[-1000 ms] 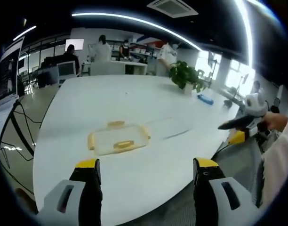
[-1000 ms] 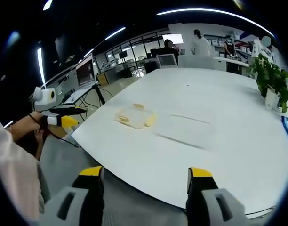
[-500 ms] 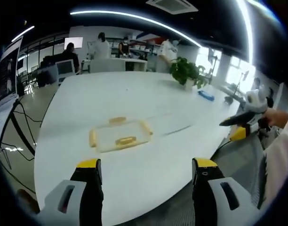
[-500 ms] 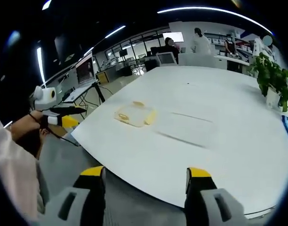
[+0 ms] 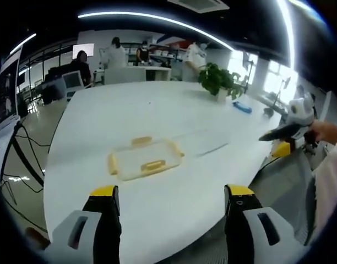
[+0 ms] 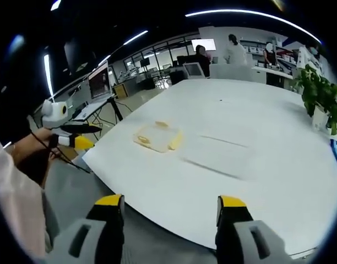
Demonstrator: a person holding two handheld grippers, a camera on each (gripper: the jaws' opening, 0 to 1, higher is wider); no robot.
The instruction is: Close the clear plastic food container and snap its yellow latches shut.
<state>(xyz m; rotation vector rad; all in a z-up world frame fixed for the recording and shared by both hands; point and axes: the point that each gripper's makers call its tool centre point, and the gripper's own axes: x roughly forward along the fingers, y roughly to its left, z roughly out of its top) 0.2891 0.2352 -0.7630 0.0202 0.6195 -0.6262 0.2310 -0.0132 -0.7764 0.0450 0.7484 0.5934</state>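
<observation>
Left claw (image 5: 167, 198): jaws wide, empty, at frame bottom, short of the desk (image 5: 174, 220). Right claw (image 6: 168, 206): likewise.
Container (image 5: 145, 160): mid-frame on the desk, yellow latches out; its lid (image 5: 204, 142) (barely visible) just right.
Risk: the clear lid is easily misjudged, seating crooked so latches miss.

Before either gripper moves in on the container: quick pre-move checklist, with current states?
1. Left gripper jaws open, holding nothing: ok.
2. Right gripper jaws open, holding nothing: ok.
3. Clear container flat on the white table, apart from both grippers: ok.
4. Yellow latches visible: ok; snapped or not: cannot tell.
5. Lid seated on the base: cannot tell.
6. Potted plant and blue item well away from the container: ok.
</observation>
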